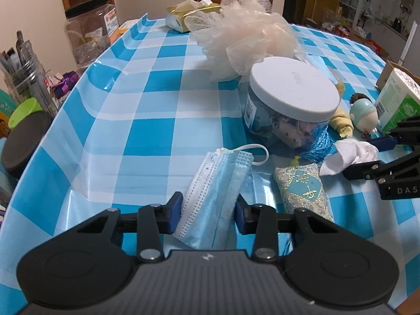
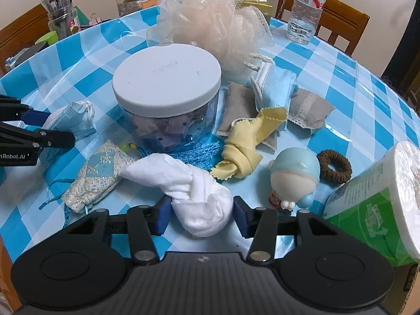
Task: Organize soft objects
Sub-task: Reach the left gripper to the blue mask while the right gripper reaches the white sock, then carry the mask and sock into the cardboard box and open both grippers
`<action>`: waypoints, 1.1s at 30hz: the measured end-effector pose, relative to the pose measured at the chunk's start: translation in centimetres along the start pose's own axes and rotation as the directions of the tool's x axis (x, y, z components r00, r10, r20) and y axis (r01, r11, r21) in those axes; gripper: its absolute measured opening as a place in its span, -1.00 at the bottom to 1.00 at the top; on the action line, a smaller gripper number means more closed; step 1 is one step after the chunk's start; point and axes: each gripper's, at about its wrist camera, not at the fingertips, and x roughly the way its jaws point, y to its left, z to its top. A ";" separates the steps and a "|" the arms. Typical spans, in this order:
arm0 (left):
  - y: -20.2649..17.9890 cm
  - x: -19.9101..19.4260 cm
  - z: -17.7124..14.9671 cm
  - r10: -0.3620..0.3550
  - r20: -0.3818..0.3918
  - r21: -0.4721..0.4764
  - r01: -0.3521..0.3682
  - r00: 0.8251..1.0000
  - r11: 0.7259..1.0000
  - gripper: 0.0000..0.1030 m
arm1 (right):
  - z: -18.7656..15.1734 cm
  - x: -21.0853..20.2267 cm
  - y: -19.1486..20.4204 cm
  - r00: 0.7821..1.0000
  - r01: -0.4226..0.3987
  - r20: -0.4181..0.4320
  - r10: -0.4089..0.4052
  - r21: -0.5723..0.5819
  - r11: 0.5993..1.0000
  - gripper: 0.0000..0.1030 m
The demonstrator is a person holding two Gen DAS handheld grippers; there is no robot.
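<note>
Right wrist view has the right gripper pinching a crumpled white cloth at the table's near edge, left gripper clamping a floppy pleated blue face mask, both light, squishy, best grabbed mid-bunch.

**Jar at the centre, soft things ringed around it**

From the jar in the right wrist view: mesh sponge at 12 o'clock, knotted cloth at 4, white cloth at 6, embroidered pouch at 7, face mask at 9.
</note>
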 end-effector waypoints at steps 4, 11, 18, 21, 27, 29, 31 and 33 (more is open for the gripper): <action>0.0 -0.5 0.2 0.000 -0.006 0.028 0.000 1.000 1.000 -0.36 | -0.1 -0.5 0.0 1.000 0.004 -0.011 -0.004 0.003 1.000 0.05; -0.2 -2.3 0.9 -0.036 -0.035 0.073 0.038 0.999 0.997 -0.43 | -0.7 -2.7 0.3 1.000 -0.008 -0.015 0.008 0.025 1.000 0.05; -1.9 -5.7 2.0 -0.100 -0.045 0.156 0.106 0.994 0.982 -0.46 | -1.2 -6.7 0.2 1.000 0.005 0.003 -0.005 0.025 1.000 0.05; -3.0 -7.3 2.7 -0.147 -0.049 0.183 0.154 0.988 0.971 -0.48 | -1.6 -8.8 -0.2 1.000 0.006 0.022 -0.007 0.051 0.999 0.05; -6.2 -10.1 4.1 -0.239 -0.030 0.244 0.239 0.971 0.940 -0.48 | -2.7 -12.7 -2.1 0.998 0.025 0.048 -0.031 0.110 0.994 0.05; -7.4 -10.7 4.7 -0.266 -0.030 0.264 0.264 0.964 0.928 -0.48 | -3.3 -13.9 -3.1 0.997 0.050 0.055 -0.058 0.131 0.990 0.05; -8.8 -11.1 5.4 -0.286 -0.026 0.285 0.282 0.958 0.916 -0.48 | -3.9 -14.9 -4.5 0.994 0.082 0.064 -0.093 0.158 0.984 0.05; -10.4 -11.4 6.2 -0.304 -0.015 0.308 0.294 0.953 0.905 -0.48 | -4.6 -16.1 -6.1 0.989 0.116 0.073 -0.132 0.190 0.975 0.05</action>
